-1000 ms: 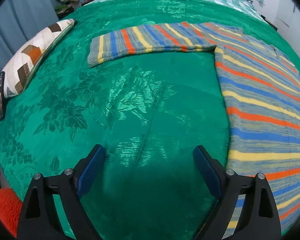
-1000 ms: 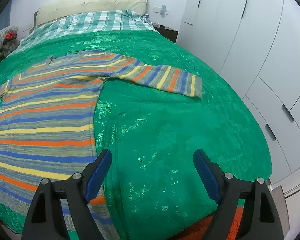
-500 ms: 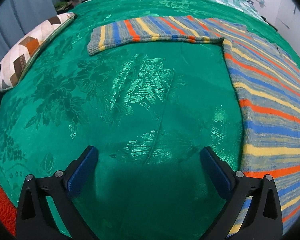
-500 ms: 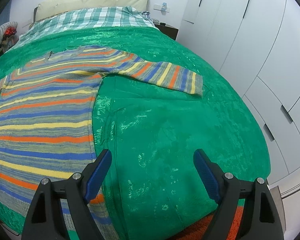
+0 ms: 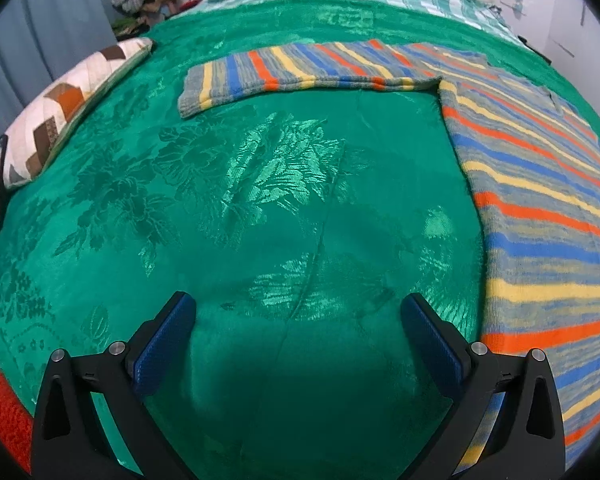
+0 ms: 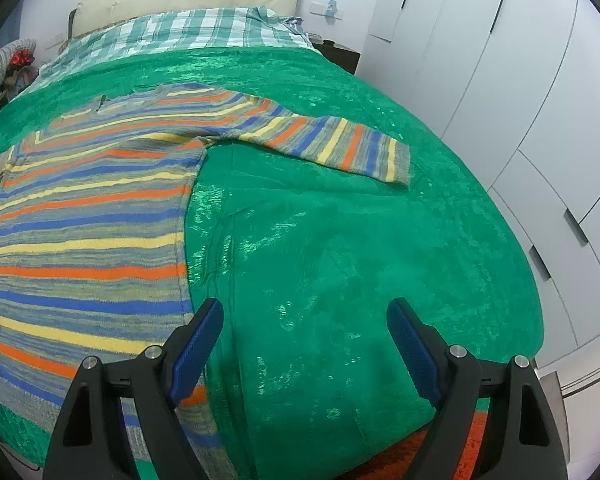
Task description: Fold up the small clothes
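Left wrist view is showing the left claw [image 5: 298, 322] spread wide, gripping nothing, hovering over a green bedspread [image 5: 240, 200]. A striped sweater [image 5: 540, 208] is lying flat on the bed, its left sleeve [image 5: 300, 68] stretched outward. Right wrist view is showing the right claw [image 6: 305, 330] also spread and gripping nothing, just beside the sweater's side edge, with the right sleeve [image 6: 332, 142] extended. Folding well likely means pinching each sleeve near its cuff and laying it smoothly across the body. No containers are appearing.
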Available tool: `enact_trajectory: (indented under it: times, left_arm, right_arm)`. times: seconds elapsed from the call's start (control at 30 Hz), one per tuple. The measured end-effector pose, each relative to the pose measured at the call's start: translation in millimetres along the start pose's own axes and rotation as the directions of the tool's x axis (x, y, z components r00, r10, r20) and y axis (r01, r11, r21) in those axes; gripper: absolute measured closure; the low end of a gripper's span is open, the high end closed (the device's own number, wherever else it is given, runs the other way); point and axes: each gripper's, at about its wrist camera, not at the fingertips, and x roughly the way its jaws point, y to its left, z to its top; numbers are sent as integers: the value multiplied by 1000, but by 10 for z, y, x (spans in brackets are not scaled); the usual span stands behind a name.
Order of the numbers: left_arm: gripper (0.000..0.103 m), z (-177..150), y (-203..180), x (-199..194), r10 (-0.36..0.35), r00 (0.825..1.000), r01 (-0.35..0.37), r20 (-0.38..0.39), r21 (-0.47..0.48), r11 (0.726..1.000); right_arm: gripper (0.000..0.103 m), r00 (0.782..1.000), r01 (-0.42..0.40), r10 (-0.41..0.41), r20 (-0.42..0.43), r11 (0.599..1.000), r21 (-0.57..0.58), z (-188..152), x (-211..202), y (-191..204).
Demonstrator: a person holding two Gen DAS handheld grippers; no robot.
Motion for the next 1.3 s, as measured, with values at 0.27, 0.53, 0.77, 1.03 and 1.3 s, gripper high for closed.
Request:
enact_trajectory:
  times: [0.27, 0.53, 0.77, 1.03, 1.3]
  left_arm:
    - [0, -30, 24, -3, -36, 999, 36, 10, 46, 998]
    - [0, -67, 7, -11, -38, 999, 36, 31, 64, 997]
    - [0, -71, 5, -14, -39, 999, 37, 28, 64, 997]
    - [0, -81, -6, 0, -33, 999, 31, 30, 71, 997]
    - [0, -84, -1, 11, -34, 999, 31, 34, 73, 997]
  right_arm:
    - [20, 1000, -18, 18, -18, 1000, -16, -3, 44, 57]
    - [20, 999, -36, 35, -25, 999, -28, -16, 54, 90]
    - [20, 998, -48, 48, -32, 999, -14, -12, 81, 59]
    - [20, 998, -55, 54, -38, 998, -21, -10, 97, 77]
    - [20, 998, -52, 51, -42, 998, -38, -23, 96, 121]
